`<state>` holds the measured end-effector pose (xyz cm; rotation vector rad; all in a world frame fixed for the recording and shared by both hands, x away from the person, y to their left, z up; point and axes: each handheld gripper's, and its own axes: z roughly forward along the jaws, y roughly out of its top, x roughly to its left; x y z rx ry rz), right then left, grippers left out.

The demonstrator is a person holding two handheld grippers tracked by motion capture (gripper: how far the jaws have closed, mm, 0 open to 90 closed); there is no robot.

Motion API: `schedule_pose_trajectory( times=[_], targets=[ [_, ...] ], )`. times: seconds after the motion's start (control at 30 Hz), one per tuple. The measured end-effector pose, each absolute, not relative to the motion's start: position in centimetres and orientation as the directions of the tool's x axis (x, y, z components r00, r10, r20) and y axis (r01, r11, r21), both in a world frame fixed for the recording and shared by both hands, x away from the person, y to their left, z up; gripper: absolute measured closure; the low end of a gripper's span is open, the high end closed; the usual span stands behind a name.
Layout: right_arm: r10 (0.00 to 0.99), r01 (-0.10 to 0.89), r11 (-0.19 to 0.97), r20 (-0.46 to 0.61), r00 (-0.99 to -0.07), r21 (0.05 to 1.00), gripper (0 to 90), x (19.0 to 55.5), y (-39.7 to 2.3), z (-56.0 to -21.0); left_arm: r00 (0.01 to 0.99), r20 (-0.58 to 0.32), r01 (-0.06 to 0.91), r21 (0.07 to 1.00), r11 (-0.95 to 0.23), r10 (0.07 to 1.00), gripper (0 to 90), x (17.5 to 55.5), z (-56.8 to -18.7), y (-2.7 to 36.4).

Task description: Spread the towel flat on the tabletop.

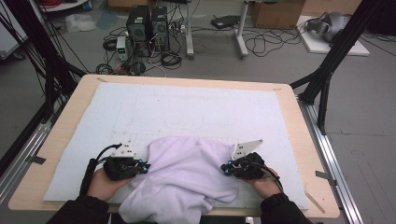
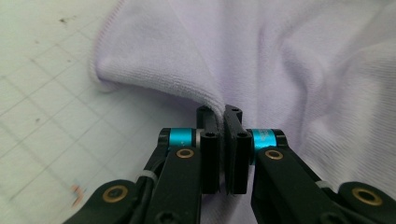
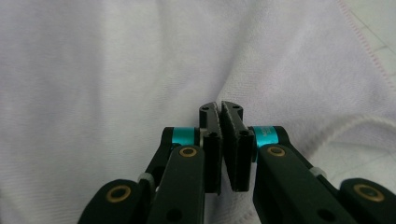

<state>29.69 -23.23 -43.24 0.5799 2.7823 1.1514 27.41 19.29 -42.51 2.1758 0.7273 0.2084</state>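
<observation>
A pale lilac cloth [image 1: 187,172] lies crumpled on the white gridded mat [image 1: 187,107] at the near edge of the table. My left gripper [image 1: 145,166] is at the cloth's left side. In the left gripper view its jaws [image 2: 223,112] are shut, with a folded edge of the cloth [image 2: 280,56] pinched between the tips. My right gripper [image 1: 225,169] is at the cloth's right side. In the right gripper view its jaws [image 3: 219,107] are pressed together at the tips on a crease of the cloth [image 3: 116,70]. A hemmed edge runs at the upper right there.
The mat covers most of a wooden table [image 1: 299,121]. Black frame struts [image 1: 327,70] stand at the right and left of the table. Computers [image 1: 147,25] and cables lie on the floor beyond the far edge.
</observation>
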Motion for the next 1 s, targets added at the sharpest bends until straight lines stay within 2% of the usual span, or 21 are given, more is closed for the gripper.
schedule_pose_trajectory(
  times=[0.1, 0.2, 0.27, 0.37, 0.4, 0.43, 0.47, 0.53, 0.63, 0.8, 0.9, 1.0],
  targets=[
    [0.358, 0.294, 0.657, 0.055, -0.932, 0.694, 87.2, 29.7, -23.2, -42.5, 0.802, -0.07, 0.427, 0.763, -0.486, 0.593, 86.2, 27.8, -41.4, 20.2],
    [0.393, 0.3, 0.671, 0.018, -0.919, 0.678, 88.0, 31.4, -23.2, -40.7, 0.761, -0.036, 0.419, 0.79, -0.449, 0.648, 86.4, 30.4, -39.4, 20.7],
    [0.434, 0.287, 0.652, -0.035, -0.9, 0.702, 88.4, 33.9, -23.3, -38.1, 0.724, 0.028, 0.373, 0.825, -0.425, 0.69, 86.5, 33.2, -36.7, 20.3],
    [0.511, 0.254, 0.612, -0.13, -0.85, 0.749, 88.0, 38.3, -23.2, -32.3, 0.65, 0.126, 0.275, 0.88, -0.386, 0.749, 85.1, 37.6, -31.6, 19.5],
    [0.549, 0.253, 0.589, -0.15, -0.823, 0.767, 81.8, 39.7, -23.1, -30.7, 0.595, 0.15, 0.277, 0.884, -0.377, 0.79, 73.7, 39.3, -30.5, 19.1],
    [0.613, 0.273, 0.545, -0.155, -0.774, 0.793, 62.3, 41.2, -23.2, -29.5, 0.574, 0.136, 0.305, 0.88, -0.365, 0.807, 54.4, 40.2, -30.2, 19.1],
    [0.645, 0.293, 0.511, -0.136, -0.752, 0.808, 61.5, 41.9, -23.2, -29.2, 0.576, 0.096, 0.345, 0.872, -0.347, 0.812, 52.1, 41.0, -30.1, 19.2],
    [0.657, 0.318, 0.475, -0.09, -0.749, 0.82, 59.5, 42.7, -23.5, -29.8, 0.582, 0.062, 0.387, 0.856, -0.343, 0.811, 52.4, 41.4, -31.2, 19.3],
    [0.632, 0.33, 0.493, -0.071, -0.772, 0.805, 55.3, 41.9, -23.5, -32.2, 0.621, 0.047, 0.421, 0.822, -0.383, 0.782, 49.9, 40.2, -34.1, 19.4],
    [0.569, 0.331, 0.523, -0.033, -0.822, 0.785, 54.8, 38.0, -23.6, -36.7, 0.69, -0.007, 0.449, 0.789, -0.421, 0.724, 49.1, 36.9, -38.6, 19.9],
    [0.517, 0.322, 0.537, -0.003, -0.856, 0.78, 53.3, 34.9, -23.4, -38.4, 0.727, -0.018, 0.444, 0.775, -0.45, 0.686, 47.3, 34.4, -40.1, 20.0],
    [0.476, 0.317, 0.539, 0.029, -0.879, 0.78, 51.7, 32.6, -22.8, -39.4, 0.75, -0.062, 0.437, 0.793, -0.424, 0.658, 46.0, 31.8, -41.0, 20.3]
  ],
)
